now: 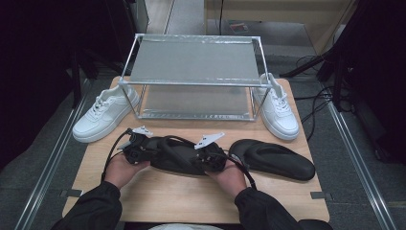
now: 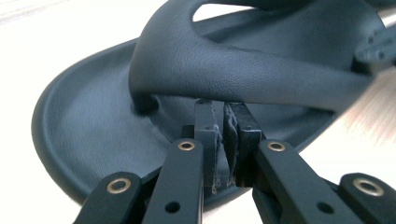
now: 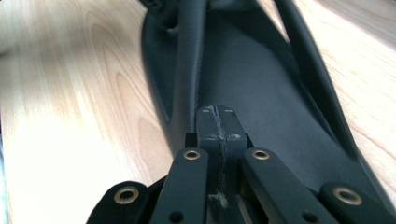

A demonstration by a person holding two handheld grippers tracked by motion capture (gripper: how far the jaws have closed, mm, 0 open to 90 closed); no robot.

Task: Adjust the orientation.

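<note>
A black flip-flop sandal [image 1: 178,162] lies across the near middle of the wooden table [image 1: 158,196], with a hand at each end. My left gripper [image 1: 154,147] points in from its left end. In the left gripper view, its jaws [image 2: 223,116] stand almost together with a thin slit between the worn pads. They sit over the footbed [image 2: 93,121], tips against the strap [image 2: 233,65]. My right gripper [image 1: 195,157] comes in from the other end. Its pads [image 3: 218,114] are pressed together, empty, above the footbed [image 3: 261,93] beside a strap [image 3: 189,56].
A second black sandal [image 1: 273,159] lies to the right. A two-level metal rack [image 1: 194,62] stands at the back. One white sneaker [image 1: 103,114] sits at its left and another [image 1: 278,111] at its right. Cables trail on the floor at the right.
</note>
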